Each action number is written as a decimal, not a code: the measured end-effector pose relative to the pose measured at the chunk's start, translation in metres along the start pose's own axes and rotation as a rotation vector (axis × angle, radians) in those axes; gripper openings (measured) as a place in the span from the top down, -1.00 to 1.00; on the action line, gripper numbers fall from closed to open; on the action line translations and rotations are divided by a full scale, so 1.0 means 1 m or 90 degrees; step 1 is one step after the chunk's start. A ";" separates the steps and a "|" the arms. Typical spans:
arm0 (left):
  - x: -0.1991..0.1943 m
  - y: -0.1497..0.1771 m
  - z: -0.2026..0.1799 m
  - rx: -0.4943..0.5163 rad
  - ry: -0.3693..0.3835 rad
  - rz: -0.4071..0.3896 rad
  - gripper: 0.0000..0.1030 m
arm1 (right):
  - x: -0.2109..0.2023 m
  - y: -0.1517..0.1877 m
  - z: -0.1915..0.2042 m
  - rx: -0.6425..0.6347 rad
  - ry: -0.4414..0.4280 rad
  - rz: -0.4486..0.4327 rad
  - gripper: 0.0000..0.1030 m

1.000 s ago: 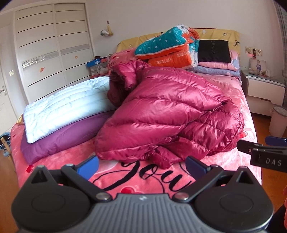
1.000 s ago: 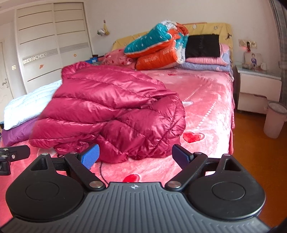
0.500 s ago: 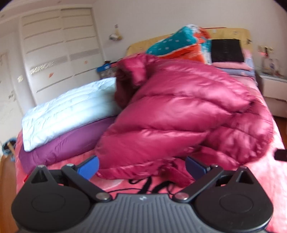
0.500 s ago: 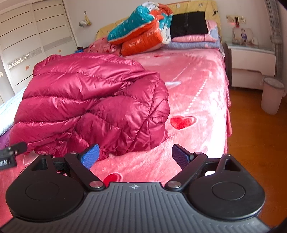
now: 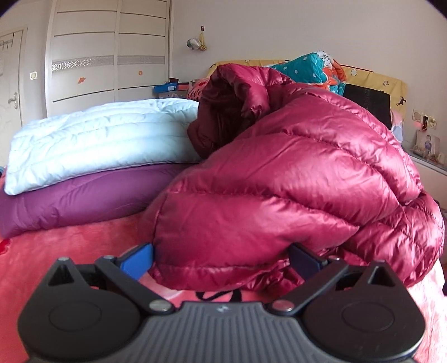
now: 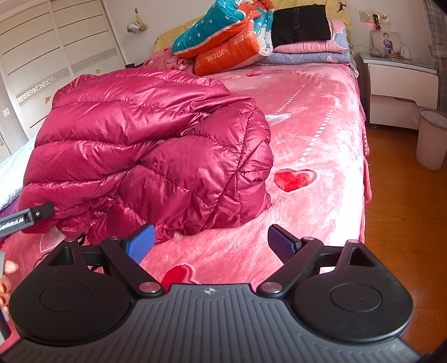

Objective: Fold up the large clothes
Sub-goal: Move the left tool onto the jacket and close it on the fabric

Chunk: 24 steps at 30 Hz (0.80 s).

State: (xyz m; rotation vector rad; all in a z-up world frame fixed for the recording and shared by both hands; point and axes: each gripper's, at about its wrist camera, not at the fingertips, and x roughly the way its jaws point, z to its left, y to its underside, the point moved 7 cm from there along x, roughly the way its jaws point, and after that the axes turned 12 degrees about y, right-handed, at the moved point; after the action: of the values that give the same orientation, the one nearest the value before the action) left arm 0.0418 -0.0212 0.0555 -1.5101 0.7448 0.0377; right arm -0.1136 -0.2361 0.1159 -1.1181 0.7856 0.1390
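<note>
Item: crimson down jacket [image 5: 293,178], quilted, glossy, heaped in a loose mound on the pink bedspread [image 6: 313,139]. The mound is placed toward the foot and left half of the bed; its hem edge is seen nearest the tools, its collar or hood end raised at the back in the left wrist view.

Item: left gripper [image 5: 220,258]. Jaws are spread wide, with the lower hem corner of the jacket lying between the two blue pads; the hem is not clamped. The right pad is partly covered by the fabric. From the right wrist view, one black finger of this tool is seen at the left edge, touching or just beside the jacket's lower fold; which cannot be told.

Item: right gripper [image 6: 211,243]. Jaws are spread wide, nothing held. Its left pad is just beside the jacket's near edge; its right pad is over bare bedspread.

Item: a hand [image 6: 7,279], partly visible at the left edge of the right wrist view.

Item: white quilted garment [image 5: 100,139], folded flat, stacked on a purple padded garment [image 5: 83,198], both on the bed left of the jacket, the white one touching it.

Item: rolled teal-and-orange quilt [image 6: 223,36] and a black folded cloth [image 6: 300,26], kept on stacked pink and lilac bedding at the headboard.

Item: white nightstand [image 6: 399,86] beside the bed, a pale bin [image 6: 431,138] on the wooden floor near it.

Item: white wardrobe [image 5: 111,55] along the far wall.
</note>
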 end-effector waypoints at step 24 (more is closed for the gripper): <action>-0.043 -0.006 -0.051 -0.022 0.222 -0.059 0.74 | -0.007 0.018 0.026 -0.093 -0.004 -0.016 -1.00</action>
State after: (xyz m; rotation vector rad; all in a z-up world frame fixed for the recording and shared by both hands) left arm -0.0100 -0.0497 0.0865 -1.6026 0.9538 -0.2905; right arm -0.1138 -0.2037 0.1119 -1.2638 0.7648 0.1817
